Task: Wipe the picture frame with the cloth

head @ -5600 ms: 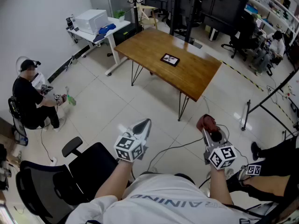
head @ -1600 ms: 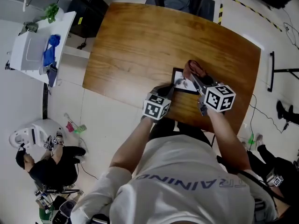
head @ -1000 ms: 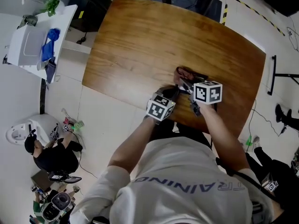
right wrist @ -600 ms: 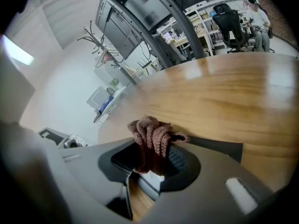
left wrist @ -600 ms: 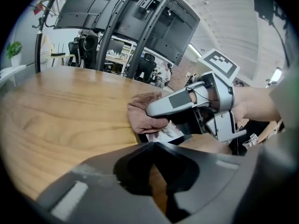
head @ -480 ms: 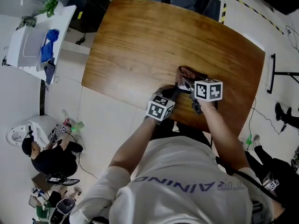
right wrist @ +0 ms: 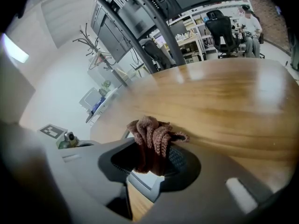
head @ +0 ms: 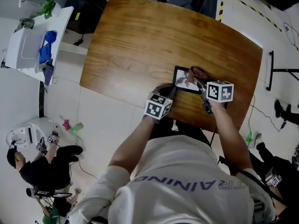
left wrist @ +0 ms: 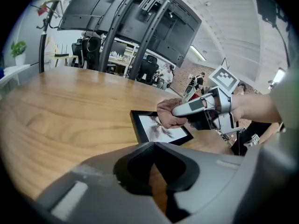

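Brown wood grain covers the bench [head: 140, 41], which stands on a pale tiled floor [head: 70, 101].

The right tongs [right wrist: 156, 153] are clamped on a bunched, reddish-brown knitted cloth [right wrist: 153, 136]. It sticks up in folds from between the two jaws. Through the gap beneath the wad a pale strip of the picture shows. From the head view the cloth sits over the far right corner of the picture frame [head: 183, 80], and the right tongs slant down onto it from the person's side.

The left tongs [left wrist: 153, 144] have their jaws brought together at the tips, with nothing between them; only a sliver of wood shows through the hollow behind. The tips lie at the near left corner of the frame. Whether they press on it cannot be made out.

The picture frame lies flat on the bench, close to the near edge and to the right of the middle. It has a black border around a pale picture with a dark drawing.

Further out, a white side table [head: 25, 50] stands beyond the left end of the bench with a blue rag [head: 45, 48] on it. A seated person [head: 32, 164] in dark clothes is on the floor side at lower left. Black metal racks [left wrist: 135, 17] rise behind the far edge of the bench.
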`<state>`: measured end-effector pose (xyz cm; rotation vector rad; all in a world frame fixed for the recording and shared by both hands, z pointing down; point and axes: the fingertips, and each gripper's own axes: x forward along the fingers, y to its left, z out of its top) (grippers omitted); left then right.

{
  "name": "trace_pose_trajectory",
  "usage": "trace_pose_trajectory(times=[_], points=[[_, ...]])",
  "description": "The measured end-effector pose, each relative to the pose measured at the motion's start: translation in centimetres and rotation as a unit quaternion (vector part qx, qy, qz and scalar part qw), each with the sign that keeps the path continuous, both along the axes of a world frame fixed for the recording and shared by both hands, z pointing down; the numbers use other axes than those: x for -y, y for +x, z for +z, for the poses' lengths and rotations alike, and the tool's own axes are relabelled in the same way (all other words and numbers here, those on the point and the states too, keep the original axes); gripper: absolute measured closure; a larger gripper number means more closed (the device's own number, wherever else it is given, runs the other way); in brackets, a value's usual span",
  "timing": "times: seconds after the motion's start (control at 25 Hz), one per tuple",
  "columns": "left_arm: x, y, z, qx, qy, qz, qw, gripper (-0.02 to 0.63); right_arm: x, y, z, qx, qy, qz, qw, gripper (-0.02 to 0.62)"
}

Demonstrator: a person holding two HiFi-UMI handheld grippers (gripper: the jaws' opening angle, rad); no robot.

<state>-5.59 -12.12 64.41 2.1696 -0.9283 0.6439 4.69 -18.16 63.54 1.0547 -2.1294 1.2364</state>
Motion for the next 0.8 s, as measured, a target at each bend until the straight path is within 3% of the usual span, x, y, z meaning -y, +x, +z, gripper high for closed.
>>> trace_pose_trajectory(times=[0.2,0.52,0.8], points=[[0.1,0.1,0.0,0.002,-0.004,-0.001,1.0000,0.601,-0.4,3.4,-0.3,-0.001,0.000,0.023,1.000,0.463],[0.1,-0.1,0.2,-0.003,-0.007,-0.004,1.0000,0.601,-0.8,4.9,-0.5,-0.006,0.004,0.029,1.000,0.462],[0.1,0.0,0.0,-0.006,-0.009,-0.007,0.9999,0.601,-0.1,-1.2,-4.1,0.051,0.036,0.015,0.998,0.463]])
